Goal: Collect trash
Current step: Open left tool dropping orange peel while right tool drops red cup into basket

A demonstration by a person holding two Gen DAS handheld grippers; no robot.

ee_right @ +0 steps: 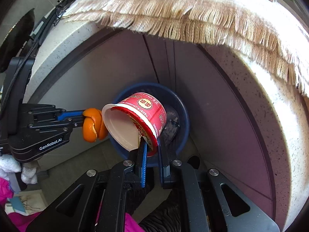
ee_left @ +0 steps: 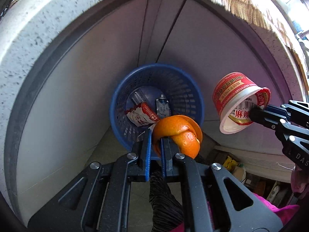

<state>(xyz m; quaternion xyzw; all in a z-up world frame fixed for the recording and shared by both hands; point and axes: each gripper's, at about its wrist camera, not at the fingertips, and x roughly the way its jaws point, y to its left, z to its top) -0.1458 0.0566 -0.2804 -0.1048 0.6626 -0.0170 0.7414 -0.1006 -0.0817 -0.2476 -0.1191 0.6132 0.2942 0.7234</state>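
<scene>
Cup (ee_right: 139,123) (clamped in right claw (ee_right: 152,145)) lies tilted, mouth facing lower-left.

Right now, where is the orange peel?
The left gripper pinches the orange peel above the blue basket, left of the red cup.

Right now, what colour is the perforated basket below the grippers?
Blue. The basket shows best in the left wrist view, where its perforated wall is unobstructed.

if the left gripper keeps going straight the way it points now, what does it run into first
Most likely the open mouth of the blue perforated plastic basket below. The left gripper, clamped on curled orange peel, points down into it, toward a crumpled red-and-white wrapper inside. Depth is hard to judge.
</scene>
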